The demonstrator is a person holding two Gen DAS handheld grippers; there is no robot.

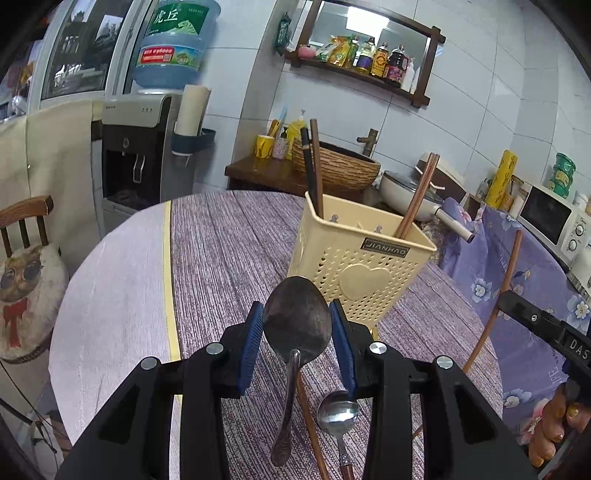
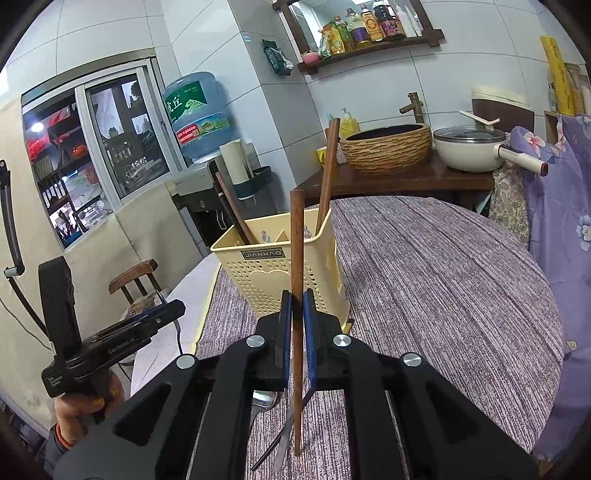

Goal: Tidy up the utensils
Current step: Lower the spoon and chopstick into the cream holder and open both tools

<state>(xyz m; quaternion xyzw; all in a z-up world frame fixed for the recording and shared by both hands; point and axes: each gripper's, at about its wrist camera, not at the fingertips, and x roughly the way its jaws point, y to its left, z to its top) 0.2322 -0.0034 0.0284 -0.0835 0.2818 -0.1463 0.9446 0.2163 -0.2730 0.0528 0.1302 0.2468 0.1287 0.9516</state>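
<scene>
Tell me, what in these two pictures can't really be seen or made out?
- Lower ends of the chopsticks standing in the holder: hidden by its walls, both views.
- Small spoon on the table: handle cut off by the bottom edge, left wrist view.
- Utensils under the right gripper: mostly covered by its body, right wrist view.
- Shelf bottles: labels too small to read.

A: Walls (image 2: 461, 55): pale grey tile, large squares. Wooden shelf (image 1: 354, 74) high up, packed with bottles.

B: Noted. Left side, a water dispenser (image 1: 140, 147) with a blue jug (image 1: 173, 40) on top; sliding window (image 2: 110, 140) beside it.

A: Wooden chair (image 1: 26, 229), cat-print cushion. Dark wood stand against the wall carries a woven basin (image 2: 388, 147) and a brass tap (image 2: 413, 105).

B: Microwave (image 1: 550, 218) far right.
</scene>
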